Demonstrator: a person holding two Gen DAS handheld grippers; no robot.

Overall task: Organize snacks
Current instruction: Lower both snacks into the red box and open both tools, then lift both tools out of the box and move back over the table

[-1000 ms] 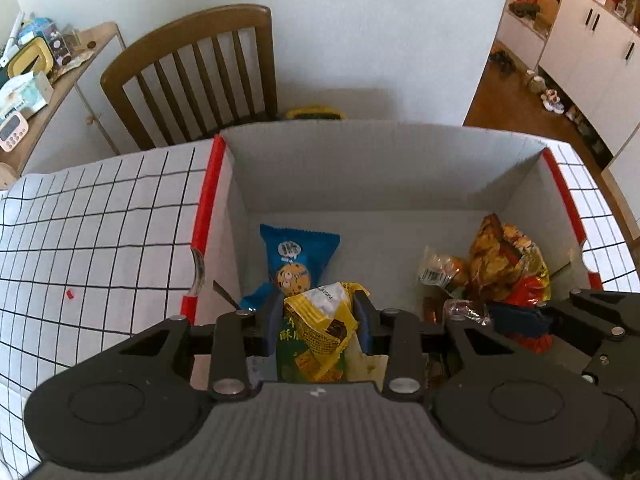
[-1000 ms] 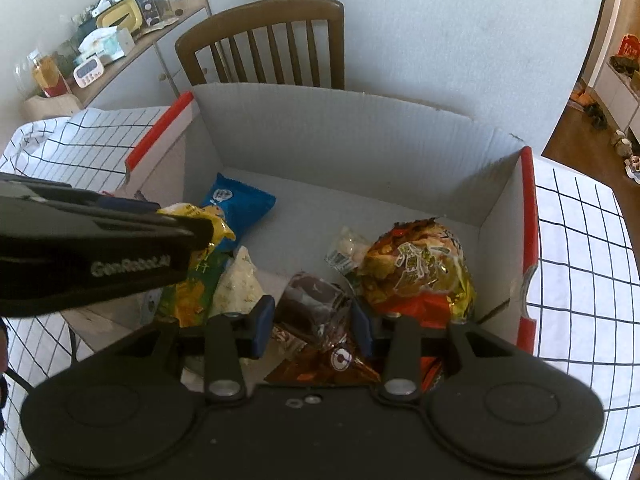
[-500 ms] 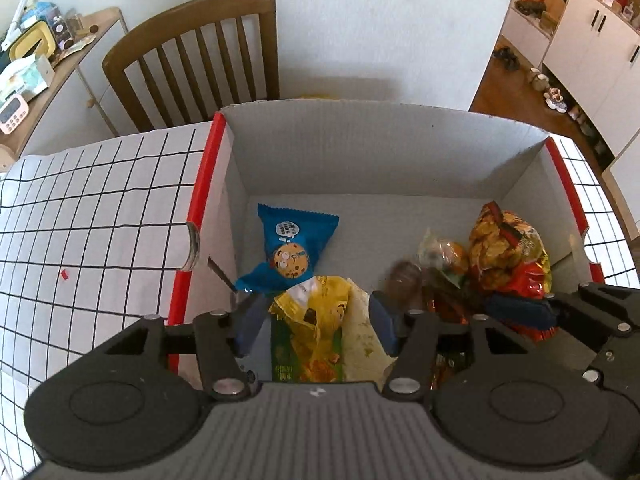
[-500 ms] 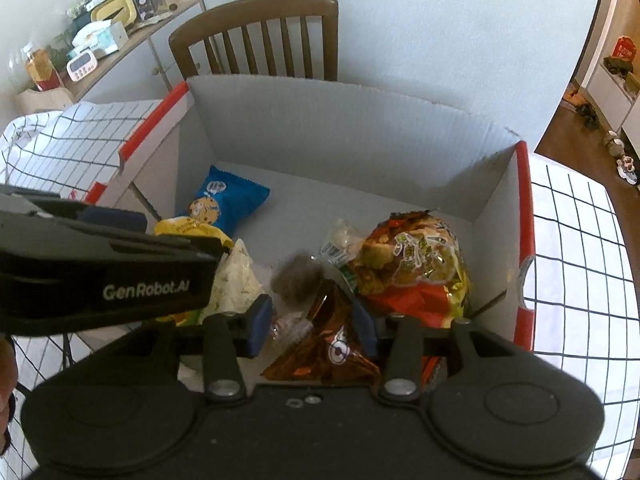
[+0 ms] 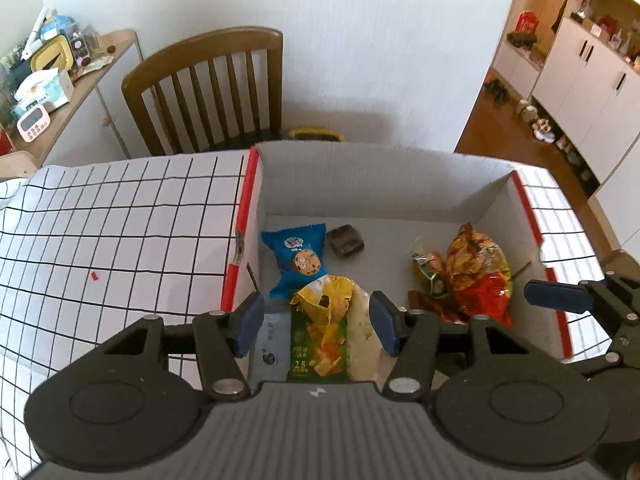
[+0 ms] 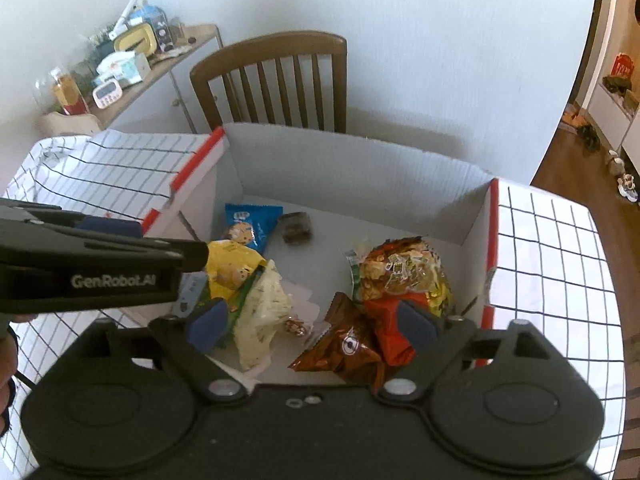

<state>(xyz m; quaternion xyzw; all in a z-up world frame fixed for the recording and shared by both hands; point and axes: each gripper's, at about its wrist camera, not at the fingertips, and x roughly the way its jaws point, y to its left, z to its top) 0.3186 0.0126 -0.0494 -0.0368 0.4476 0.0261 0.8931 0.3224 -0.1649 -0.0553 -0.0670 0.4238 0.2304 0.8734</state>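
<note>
Both my claws hang spread wide over the white box [image 5: 360, 176], gripping nothing. My left gripper [image 5: 316, 326] frames the yellow-green snack bag [image 5: 320, 336] at bottom centre of its view, long axis running from the frame's lower edge up toward the box's back wall. My right gripper [image 6: 312, 320] straddles a brown triangular packet [image 6: 340, 350], which only this view shows whole; in the left view it is a sliver behind the finger. The right view also shows the pale crumpled wrapper [image 6: 260, 312] beside the yellow-green bag, and the left gripper's black body crossing the frame's left side, hiding part of that bag.

Further up, right of centre, lies the red-and-gold chip bag [image 5: 478, 276], lengthwise toward the back wall. The blue cookie packet [image 5: 296, 258] rests by the left wall, tilted, top toward the far corner, with a small dark wrapped cake [image 5: 346, 240] just beside it.

Around the box spreads a checked tablecloth [image 5: 120, 232]; beyond stands a wooden chair [image 5: 208, 88], and a cluttered sideboard [image 5: 76, 92] fills the upper left.
</note>
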